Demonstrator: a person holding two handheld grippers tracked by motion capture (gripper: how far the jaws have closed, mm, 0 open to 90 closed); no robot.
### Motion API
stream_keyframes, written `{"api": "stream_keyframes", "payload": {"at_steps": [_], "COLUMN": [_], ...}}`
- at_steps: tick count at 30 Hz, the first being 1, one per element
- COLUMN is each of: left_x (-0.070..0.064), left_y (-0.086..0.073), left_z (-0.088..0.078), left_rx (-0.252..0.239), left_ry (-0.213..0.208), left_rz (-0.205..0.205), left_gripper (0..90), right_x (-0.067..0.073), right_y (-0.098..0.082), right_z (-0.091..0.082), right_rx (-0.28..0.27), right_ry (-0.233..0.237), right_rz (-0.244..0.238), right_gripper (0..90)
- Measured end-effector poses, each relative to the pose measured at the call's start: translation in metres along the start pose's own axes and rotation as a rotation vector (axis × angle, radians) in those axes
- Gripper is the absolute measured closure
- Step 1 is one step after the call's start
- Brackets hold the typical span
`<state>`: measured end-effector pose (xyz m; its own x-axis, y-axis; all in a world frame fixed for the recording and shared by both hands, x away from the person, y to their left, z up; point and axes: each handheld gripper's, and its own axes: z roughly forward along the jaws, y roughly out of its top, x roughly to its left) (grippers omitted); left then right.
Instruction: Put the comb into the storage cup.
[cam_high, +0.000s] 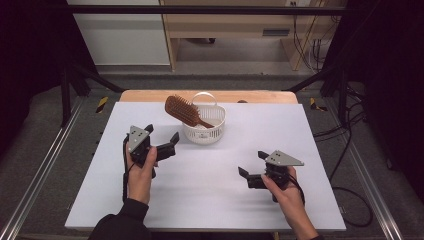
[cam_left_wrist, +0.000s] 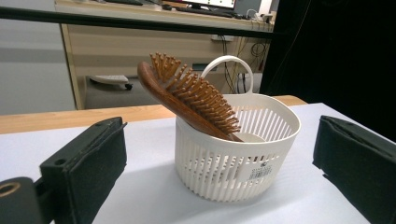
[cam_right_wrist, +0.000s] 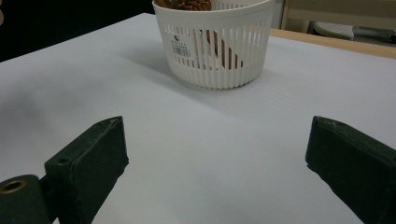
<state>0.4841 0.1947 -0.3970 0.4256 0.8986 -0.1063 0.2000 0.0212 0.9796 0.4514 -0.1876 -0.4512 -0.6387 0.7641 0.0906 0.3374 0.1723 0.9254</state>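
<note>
A white slotted basket (cam_high: 205, 134) (cam_left_wrist: 275, 125) (cam_right_wrist: 215, 51) with a loop handle stands at the back middle of the white table. A brown wooden hairbrush (cam_high: 182, 111) (cam_left_wrist: 189, 95) leans in it, handle down, its bristled head sticking out over the rim to the left. My left gripper (cam_high: 161, 137) (cam_left_wrist: 219, 163) sits just left of the basket, open, nothing between its jaws. My right gripper (cam_high: 252, 163) (cam_right_wrist: 217, 158) hovers over the table at the front right, open and empty, facing the basket from a distance.
The white sheet (cam_high: 210, 195) covers a wooden tabletop whose back edge (cam_high: 150, 95) shows behind the basket. Black frame bars and cables (cam_high: 345, 125) flank the table. A desk (cam_left_wrist: 140, 42) stands beyond it.
</note>
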Motion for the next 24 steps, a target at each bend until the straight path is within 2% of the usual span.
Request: {"api": "stream_keyframes", "payload": {"at_steps": [13, 15, 21, 24], "left_x": [0.007, 0.006, 0.004, 0.001], "left_y": [-0.001, -0.001, 0.001, 0.003], "left_z": [-0.011, -0.011, -0.013, -0.017], "left_rx": [0.009, 0.024, 0.031, 0.035], "left_ry": [0.007, 0.006, -0.011, -0.023], "left_rz": [0.009, 0.018, 0.019, 0.034], "left_gripper": [2.4, 2.4, 2.3, 2.4], "right_x": [-0.001, 0.000, 0.001, 0.000], "right_y": [0.000, 0.000, 0.000, 0.001], "right_z": [0.000, 0.000, 0.001, -0.001], "right_rx": [-0.005, -0.003, -0.003, -0.012], "right_ry": [-0.003, -0.003, -0.012, -0.024], "right_rz": [0.000, -0.001, -0.012, -0.013], "right_gripper": [6.0, 6.1, 6.1, 6.1]}}
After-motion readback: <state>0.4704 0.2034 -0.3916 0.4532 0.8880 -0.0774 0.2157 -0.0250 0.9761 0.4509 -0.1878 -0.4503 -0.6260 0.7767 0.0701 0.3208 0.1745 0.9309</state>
